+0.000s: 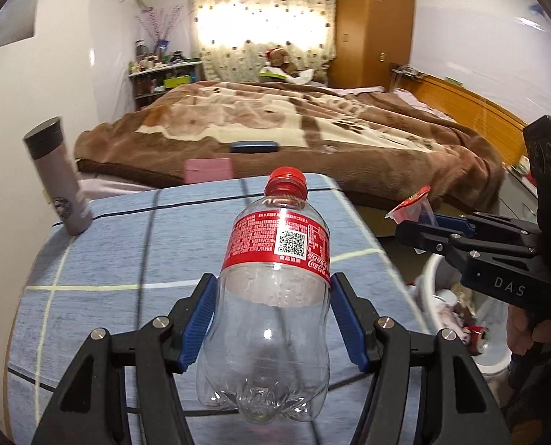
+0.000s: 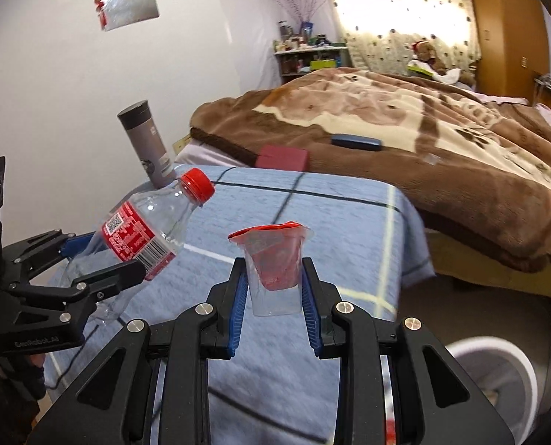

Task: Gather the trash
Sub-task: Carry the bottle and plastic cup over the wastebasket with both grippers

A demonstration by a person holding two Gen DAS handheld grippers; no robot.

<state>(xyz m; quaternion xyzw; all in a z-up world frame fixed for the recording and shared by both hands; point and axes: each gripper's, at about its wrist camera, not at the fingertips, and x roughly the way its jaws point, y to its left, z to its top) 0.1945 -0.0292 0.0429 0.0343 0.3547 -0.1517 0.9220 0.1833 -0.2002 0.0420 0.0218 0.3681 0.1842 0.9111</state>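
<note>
We note both loads lifted above the table [image 2: 349,215]: left gripper [image 1: 273,319] fingers clamp the bottle [image 1: 275,278], right gripper [image 2: 274,296] fingers clamp the cup [image 2: 273,270]. The bin [image 2: 498,367] lies below-right; the right gripper is nearer

Both wrist cameras look closely along their tongs, sharing the blue-clothed table [image 1: 127,259] and bed [image 2: 424,129].

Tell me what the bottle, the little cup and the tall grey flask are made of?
The bottle looks like clear, shiny plastic: you see through it, with a red plastic cap. The little cup seems thin clear plastic too, with a red peel-off lid, probably foil or film. The grey flask looks like matte metal with a dark lid, though it could be coated plastic.
</note>
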